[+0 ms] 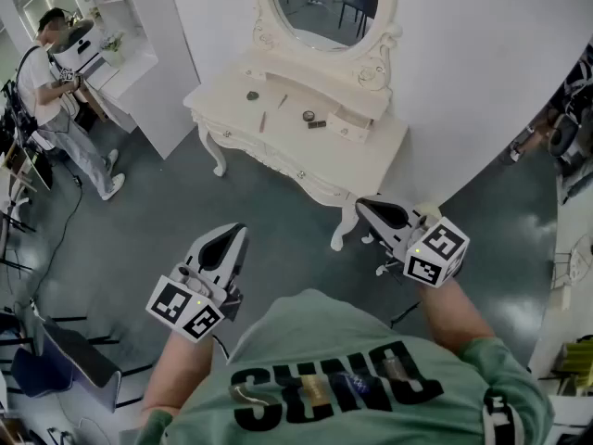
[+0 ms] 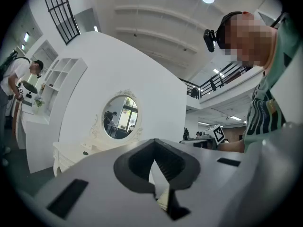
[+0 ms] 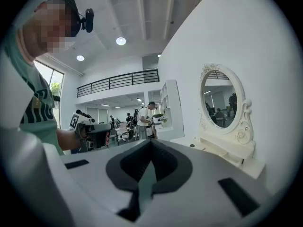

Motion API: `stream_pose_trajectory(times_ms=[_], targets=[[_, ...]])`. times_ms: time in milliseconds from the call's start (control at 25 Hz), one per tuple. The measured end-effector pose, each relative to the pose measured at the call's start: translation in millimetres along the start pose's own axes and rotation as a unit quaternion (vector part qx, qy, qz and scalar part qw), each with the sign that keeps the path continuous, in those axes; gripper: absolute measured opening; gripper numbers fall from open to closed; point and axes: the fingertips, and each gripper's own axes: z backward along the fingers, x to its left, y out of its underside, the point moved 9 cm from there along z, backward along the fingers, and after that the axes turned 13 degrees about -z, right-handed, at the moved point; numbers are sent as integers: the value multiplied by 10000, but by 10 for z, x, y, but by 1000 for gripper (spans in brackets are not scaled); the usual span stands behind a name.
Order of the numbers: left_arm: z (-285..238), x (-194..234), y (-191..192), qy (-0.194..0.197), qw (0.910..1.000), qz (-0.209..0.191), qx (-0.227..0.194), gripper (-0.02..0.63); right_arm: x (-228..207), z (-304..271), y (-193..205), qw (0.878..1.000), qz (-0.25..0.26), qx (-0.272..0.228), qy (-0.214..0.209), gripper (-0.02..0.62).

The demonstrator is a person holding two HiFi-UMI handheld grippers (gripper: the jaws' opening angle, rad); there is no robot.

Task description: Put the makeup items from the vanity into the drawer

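The cream vanity (image 1: pixel 371 160) stands ahead of me against the white wall. On its top lie a round dark compact (image 1: pixel 252 95), a thin pencil (image 1: pixel 262 120), a small round pot (image 1: pixel 309 116) and a dark flat piece (image 1: pixel 317 125). A small raised drawer unit (image 1: pixel 350 124) sits at the back of the top. My left gripper (image 1: pixel 233 233) and right gripper (image 1: pixel 363 204) hang well short of the vanity, above the floor. Both are shut and hold nothing. The left gripper view shows the left gripper (image 2: pixel 154 143) with its jaws together. So does the right gripper view for the right gripper (image 3: pixel 150 143).
An oval mirror (image 1: pixel 320 3) tops the vanity. A person (image 1: pixel 56 91) stands at a white shelf unit far left. A dark chair (image 1: pixel 83 360) is at the lower left. A wheeled base (image 1: pixel 380 247) sits by the vanity's right leg. Grey floor lies between me and the vanity.
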Motion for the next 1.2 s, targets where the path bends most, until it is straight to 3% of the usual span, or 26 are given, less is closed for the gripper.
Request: stream_pose_trajectory(times_ms=[760, 1040, 1200], targets=[[-376, -154, 7, -48, 10000, -65, 30, 8, -335, 169, -70, 9999, -143, -36, -67, 11], [-784, -351, 81, -134, 9998, -108, -49, 8, -727, 359, -116, 9996, -105, 53, -238, 11], [-1000, -232, 153, -146, 9999, -58, 49, 8, -969, 237, -128, 9993, -178, 158, -299, 11]])
